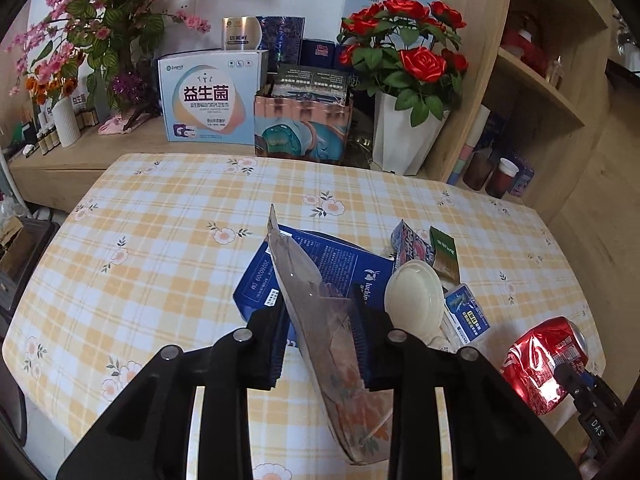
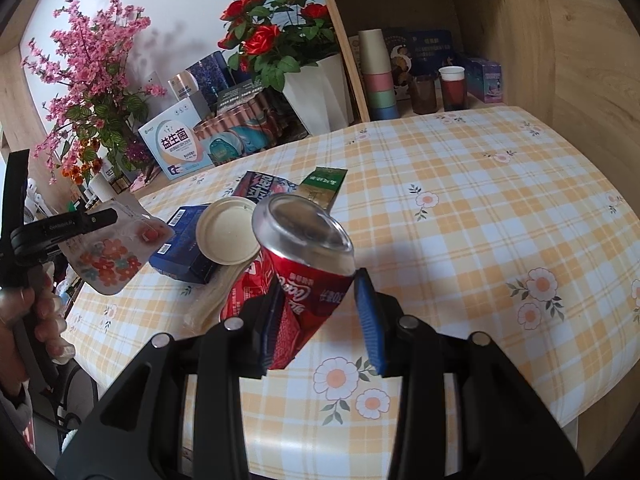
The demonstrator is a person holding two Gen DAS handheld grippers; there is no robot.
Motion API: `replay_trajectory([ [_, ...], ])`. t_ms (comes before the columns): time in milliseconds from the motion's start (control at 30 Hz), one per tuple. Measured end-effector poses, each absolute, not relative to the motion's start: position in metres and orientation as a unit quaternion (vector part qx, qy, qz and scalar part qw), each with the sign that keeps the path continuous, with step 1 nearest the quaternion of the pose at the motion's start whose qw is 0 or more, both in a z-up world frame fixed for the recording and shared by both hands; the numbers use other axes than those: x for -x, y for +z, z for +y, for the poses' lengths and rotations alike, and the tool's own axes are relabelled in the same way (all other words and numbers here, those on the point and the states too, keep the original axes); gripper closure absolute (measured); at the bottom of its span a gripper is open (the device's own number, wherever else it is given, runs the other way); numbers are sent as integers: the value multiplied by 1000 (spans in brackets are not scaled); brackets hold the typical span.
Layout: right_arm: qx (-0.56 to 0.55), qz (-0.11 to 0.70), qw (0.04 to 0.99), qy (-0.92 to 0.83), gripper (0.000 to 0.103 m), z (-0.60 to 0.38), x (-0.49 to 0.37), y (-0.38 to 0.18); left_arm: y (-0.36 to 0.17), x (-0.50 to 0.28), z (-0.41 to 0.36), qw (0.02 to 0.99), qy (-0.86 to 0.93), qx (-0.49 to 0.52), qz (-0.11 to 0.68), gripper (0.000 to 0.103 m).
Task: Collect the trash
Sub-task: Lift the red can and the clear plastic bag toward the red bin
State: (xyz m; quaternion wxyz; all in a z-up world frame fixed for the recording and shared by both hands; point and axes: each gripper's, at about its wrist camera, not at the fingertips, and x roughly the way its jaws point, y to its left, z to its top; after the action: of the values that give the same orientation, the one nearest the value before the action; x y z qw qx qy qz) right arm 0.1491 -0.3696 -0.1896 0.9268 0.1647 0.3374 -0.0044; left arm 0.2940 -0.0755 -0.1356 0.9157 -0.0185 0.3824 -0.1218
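Trash is being gathered two pieces at once. Left gripper (image 1: pixel 320 344) is pinching a flat floral pouch (image 1: pixel 320 320) edge-on, lifted above the counter (image 1: pixel 160 240). Right gripper (image 2: pixel 320 316) is holding a crushed red can (image 2: pixel 308 264), though only its left pad clearly touches; squeeze firmer before carrying. Remaining litter, a blue box (image 2: pixel 184 244) and lid (image 2: pixel 228 230), lies at 11 o'clock of the can.

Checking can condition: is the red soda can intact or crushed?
Crushed. The red aluminium soda can shows a dented, creased body between the right gripper fingers.
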Motion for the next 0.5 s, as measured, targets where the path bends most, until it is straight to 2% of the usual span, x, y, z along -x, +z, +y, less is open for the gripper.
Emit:
replay_trajectory([
  [500,-152,326,933,6,65,-353,-132,-167,-92,-241,-65,922,-159,8,352,75],
])
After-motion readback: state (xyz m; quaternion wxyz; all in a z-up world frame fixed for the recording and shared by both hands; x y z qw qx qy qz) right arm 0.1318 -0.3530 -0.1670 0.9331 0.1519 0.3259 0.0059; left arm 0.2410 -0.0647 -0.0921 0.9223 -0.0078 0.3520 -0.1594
